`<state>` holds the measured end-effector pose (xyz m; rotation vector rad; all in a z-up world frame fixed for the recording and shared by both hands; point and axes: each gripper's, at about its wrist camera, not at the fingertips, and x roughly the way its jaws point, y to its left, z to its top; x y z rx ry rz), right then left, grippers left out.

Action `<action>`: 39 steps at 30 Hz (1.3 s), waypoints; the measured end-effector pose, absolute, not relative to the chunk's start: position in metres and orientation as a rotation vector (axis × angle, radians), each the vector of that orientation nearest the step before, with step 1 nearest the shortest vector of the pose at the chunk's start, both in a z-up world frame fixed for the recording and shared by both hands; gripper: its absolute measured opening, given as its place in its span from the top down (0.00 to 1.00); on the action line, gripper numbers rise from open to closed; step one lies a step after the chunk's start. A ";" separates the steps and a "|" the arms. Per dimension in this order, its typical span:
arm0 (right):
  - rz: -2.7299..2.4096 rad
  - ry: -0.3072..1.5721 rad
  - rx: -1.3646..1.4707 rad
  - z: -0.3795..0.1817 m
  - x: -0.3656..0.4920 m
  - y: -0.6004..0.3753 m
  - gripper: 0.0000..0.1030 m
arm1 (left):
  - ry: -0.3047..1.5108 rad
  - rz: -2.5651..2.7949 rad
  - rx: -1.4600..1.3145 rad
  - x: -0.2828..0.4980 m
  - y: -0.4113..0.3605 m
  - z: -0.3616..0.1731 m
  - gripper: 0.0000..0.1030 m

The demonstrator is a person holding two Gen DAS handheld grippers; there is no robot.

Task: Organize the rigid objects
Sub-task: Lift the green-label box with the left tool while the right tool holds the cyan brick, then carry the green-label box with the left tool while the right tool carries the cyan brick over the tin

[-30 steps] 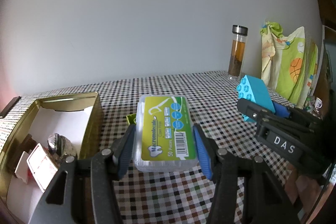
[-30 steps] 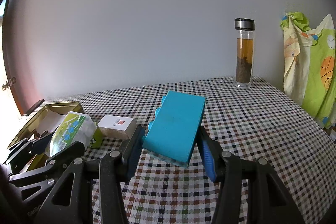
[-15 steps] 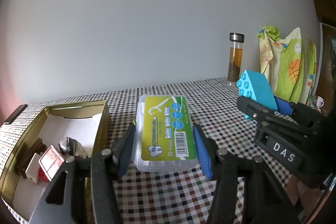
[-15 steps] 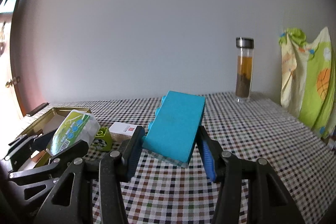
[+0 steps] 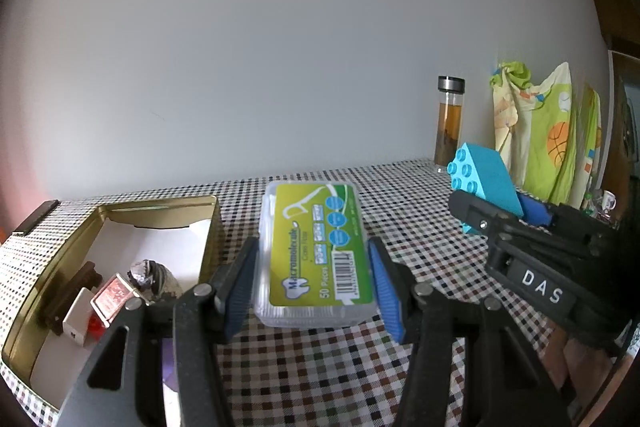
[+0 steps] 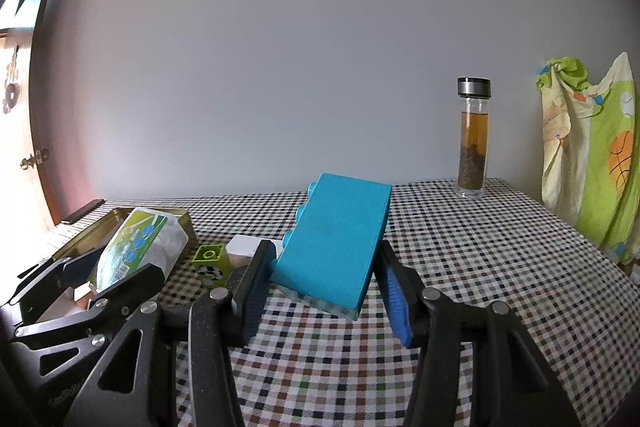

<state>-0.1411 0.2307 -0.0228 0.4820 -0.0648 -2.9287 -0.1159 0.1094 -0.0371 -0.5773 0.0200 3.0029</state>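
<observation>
My left gripper (image 5: 312, 267) is shut on a clear floss-pick box with a green label (image 5: 312, 251), held off the checked tablecloth. The open gold tin (image 5: 208, 223) lies just to its left and holds several small items. My right gripper (image 6: 324, 267) is shut on a large turquoise toy brick (image 6: 336, 239), tilted, studs to the left. In the left wrist view that brick (image 5: 484, 183) and the right gripper (image 5: 500, 211) sit at the right. The right wrist view shows the left gripper (image 6: 116, 267) with the floss box (image 6: 136, 247) beside the tin (image 6: 176, 215).
A small green brick (image 6: 210, 261) and a white box (image 6: 248, 247) lie on the cloth between the tin and the turquoise brick. A glass bottle of tea (image 6: 472, 139) stands at the back right by the wall. A green patterned cloth (image 6: 592, 155) hangs at the right edge.
Both grippers have tipped upward a little, each load still held. The tin has come further into the left wrist view, and the green brick has come into sight in the right wrist view.
</observation>
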 end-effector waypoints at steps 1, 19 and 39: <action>-2.926 -0.064 0.478 -0.023 -0.140 0.230 0.48 | 0.020 3.004 -0.572 -0.115 0.109 -0.037 0.48; -2.875 -0.025 0.419 -0.021 -0.124 0.211 0.48 | -0.001 3.039 -0.494 -0.094 0.092 -0.034 0.48; -2.822 -0.020 0.398 -0.021 -0.118 0.194 0.48 | -0.022 3.063 -0.460 -0.083 0.074 -0.034 0.48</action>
